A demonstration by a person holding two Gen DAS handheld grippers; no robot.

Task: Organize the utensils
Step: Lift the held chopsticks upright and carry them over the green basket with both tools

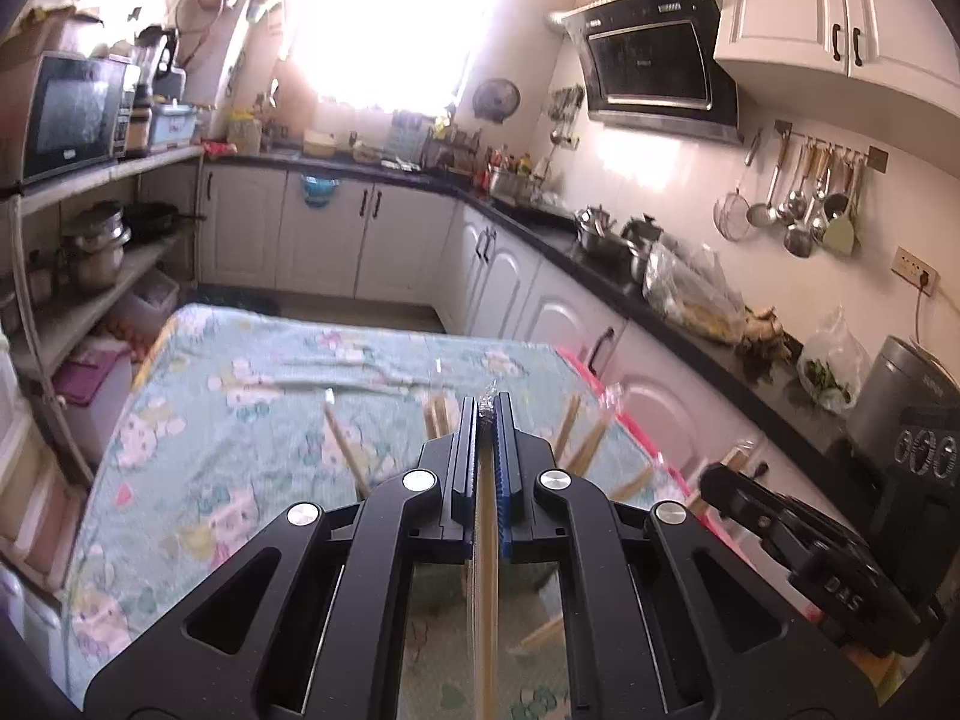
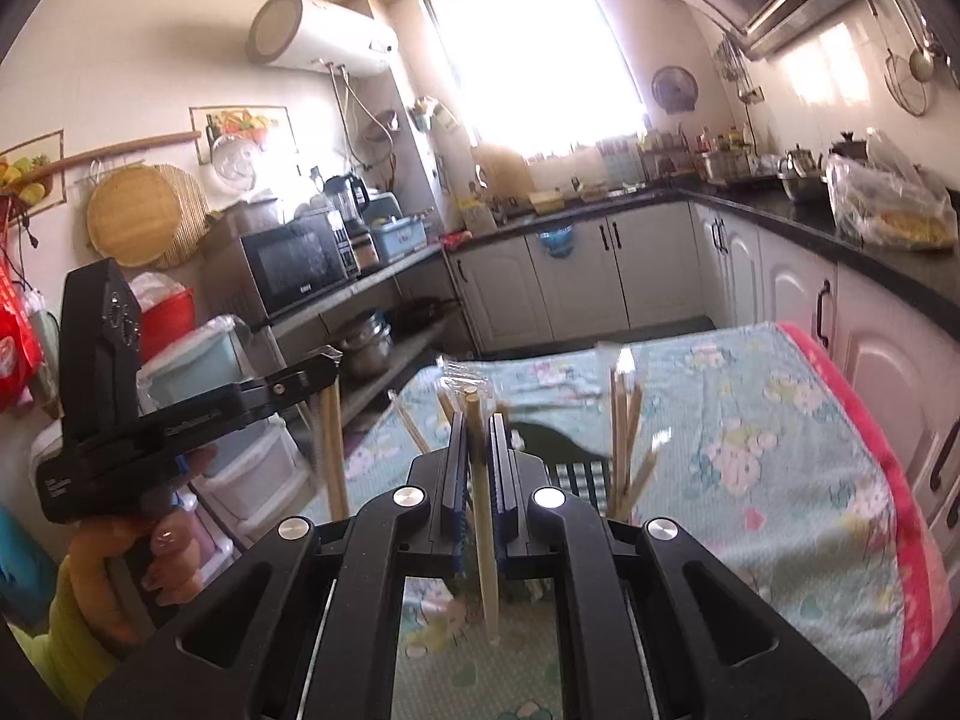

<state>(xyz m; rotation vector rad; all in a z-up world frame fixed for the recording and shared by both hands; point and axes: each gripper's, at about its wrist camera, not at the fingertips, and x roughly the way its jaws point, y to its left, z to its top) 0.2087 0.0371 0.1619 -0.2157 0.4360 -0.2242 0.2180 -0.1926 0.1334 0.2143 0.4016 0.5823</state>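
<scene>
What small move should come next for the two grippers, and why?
Probably lower the right gripper and drop its wrapped chopstick among the upright chopsticks just ahead. Both grippers are shut on a wrapped chopstick above the floral tablecloth; the left gripper holds its own, so it would follow.

Pale, matt wooden chopsticks point(image 2: 483, 516) in clear, crinkled plastic wrappers are seen above a soft printed cloth point(image 1: 240, 420) covering the table. The grippers' matt black plastic bodies (blue ribbed pads point(image 1: 500, 480), polished metal rivets) are shown beside a glossy dark countertop point(image 1: 600, 264), smooth white cabinet doors point(image 2: 648, 264), and shiny steel ladles point(image 1: 798, 204) hung on glazed tile.
</scene>
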